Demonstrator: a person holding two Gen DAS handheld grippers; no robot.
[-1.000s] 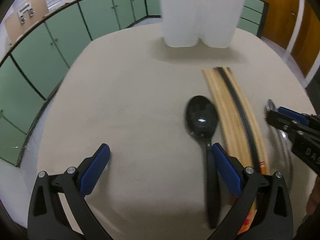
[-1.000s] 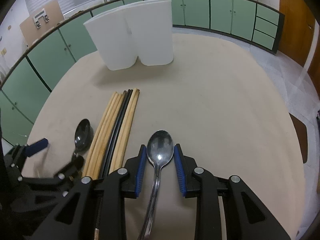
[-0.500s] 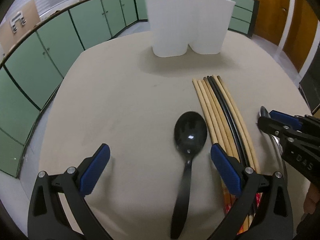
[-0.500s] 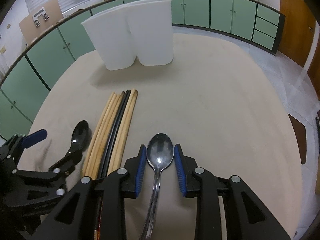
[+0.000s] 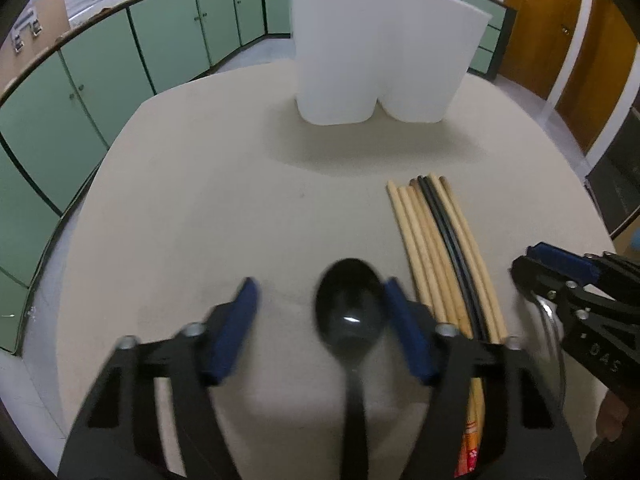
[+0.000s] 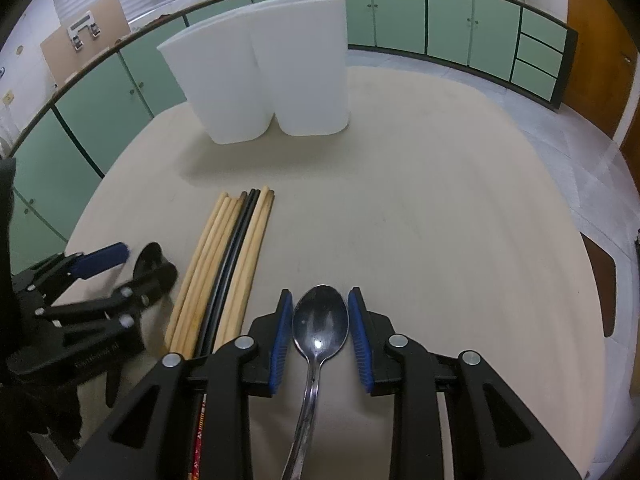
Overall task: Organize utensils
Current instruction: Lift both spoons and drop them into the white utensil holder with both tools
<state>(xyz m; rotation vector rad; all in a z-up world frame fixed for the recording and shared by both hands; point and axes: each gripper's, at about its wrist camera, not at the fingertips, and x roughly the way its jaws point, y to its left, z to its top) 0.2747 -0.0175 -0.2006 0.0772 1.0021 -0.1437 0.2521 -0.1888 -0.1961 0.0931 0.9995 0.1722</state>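
Note:
A black spoon [image 5: 348, 316] lies on the beige table between my left gripper's [image 5: 320, 300] blue pads; the jaws are part-closed, with a gap still on the left side. It also shows in the right wrist view [image 6: 146, 256]. A metal spoon [image 6: 319, 322] sits between the pads of my right gripper [image 6: 320, 308], which touch the bowl's sides. A bundle of wooden and black chopsticks [image 5: 440, 248] [image 6: 228, 256] lies between the two spoons. A white two-compartment holder [image 5: 380, 52] [image 6: 264, 68] stands at the far side.
The round beige table [image 6: 440, 200] ends in curved edges on all sides. Green cabinets [image 6: 440, 20] ring the room beyond. A dark chair seat [image 6: 600, 280] sits off the table's right edge.
My left gripper has moved forward over the black spoon and its jaws have narrowed around the bowl. The right gripper has stayed around the metal spoon.

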